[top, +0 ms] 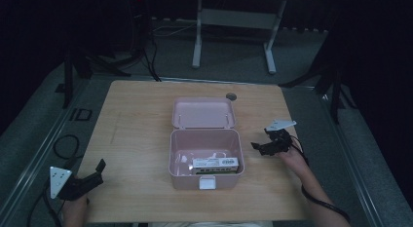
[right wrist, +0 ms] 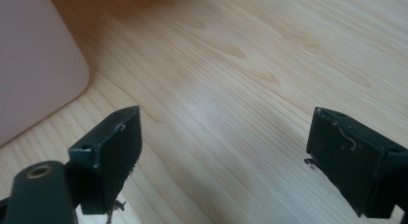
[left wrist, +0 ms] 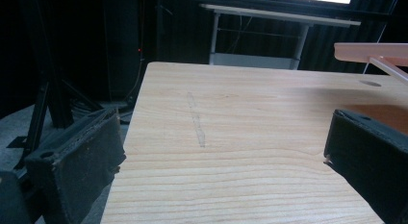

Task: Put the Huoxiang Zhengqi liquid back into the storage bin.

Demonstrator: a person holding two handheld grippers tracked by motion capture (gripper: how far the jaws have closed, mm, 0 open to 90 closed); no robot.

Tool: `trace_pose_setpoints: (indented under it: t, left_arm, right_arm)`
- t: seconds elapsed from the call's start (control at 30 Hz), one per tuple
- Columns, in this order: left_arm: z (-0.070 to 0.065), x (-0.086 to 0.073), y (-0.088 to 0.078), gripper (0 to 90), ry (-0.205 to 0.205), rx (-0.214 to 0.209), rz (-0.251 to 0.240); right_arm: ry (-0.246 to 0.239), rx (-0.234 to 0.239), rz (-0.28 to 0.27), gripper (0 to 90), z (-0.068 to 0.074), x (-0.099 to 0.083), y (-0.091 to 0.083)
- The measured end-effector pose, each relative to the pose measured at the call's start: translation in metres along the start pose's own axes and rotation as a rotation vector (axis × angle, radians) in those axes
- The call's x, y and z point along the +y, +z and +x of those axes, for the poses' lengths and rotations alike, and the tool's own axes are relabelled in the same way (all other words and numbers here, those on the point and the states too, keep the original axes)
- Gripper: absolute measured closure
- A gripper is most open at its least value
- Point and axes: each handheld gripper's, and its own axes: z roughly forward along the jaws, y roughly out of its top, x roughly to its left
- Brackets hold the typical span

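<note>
A pink box stands open at the middle of the wooden table, its lid laid back behind it. Inside lies a white and grey rectangular device with a row of ports. My left gripper rests at the table's front left corner, open and empty; its jaws frame bare wood. My right gripper hovers just right of the box, open, with nothing between its jaws. The box's pink wall shows at the left of the right gripper view.
A round cable hole sits in the table behind the lid. Beyond the table stands a white-legged desk, and dark stands and cables line the floor on both sides. Bare wood lies left and right of the box.
</note>
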Motion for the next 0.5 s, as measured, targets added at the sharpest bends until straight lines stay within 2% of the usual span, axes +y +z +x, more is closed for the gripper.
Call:
trace_pose_setpoints:
  t: [0.13, 0.2, 0.3, 0.4, 0.43, 0.47, 0.5]
  left_arm:
    - [0.0, 0.0, 0.0, 0.2, 0.001, 0.001, 0.001]
    - [0.0, 0.0, 0.0, 0.2, 0.002, 0.001, 0.003]
    - [0.0, 0.0, 0.0, 0.2, 0.002, 0.001, 0.004]
    - [0.0, 0.0, 0.0, 0.2, 0.001, 0.001, 0.003]
    - [0.0, 0.0, 0.0, 0.2, 0.001, 0.001, 0.003]
    - [0.0, 0.0, 0.0, 0.2, 0.001, 0.001, 0.004]
    - [0.0, 0.0, 0.0, 0.2, 0.001, 0.001, 0.004]
  right_arm:
    - [0.041, -0.029, -0.047, 12.2, -0.003, -0.015, -0.006]
    - [0.077, -0.009, -0.054, 12.4, -0.006, -0.022, -0.009]
    - [0.104, -0.01, -0.064, 12.3, -0.006, -0.03, -0.012]
    - [0.133, -0.05, -0.078, 12.3, -0.008, -0.039, -0.016]
    - [0.133, -0.05, -0.078, 12.3, -0.008, -0.039, -0.016]
    - [0.153, -0.057, -0.092, 12.3, -0.01, -0.042, -0.017]
    - [0.197, -0.083, -0.115, 12.3, -0.014, -0.049, -0.021]
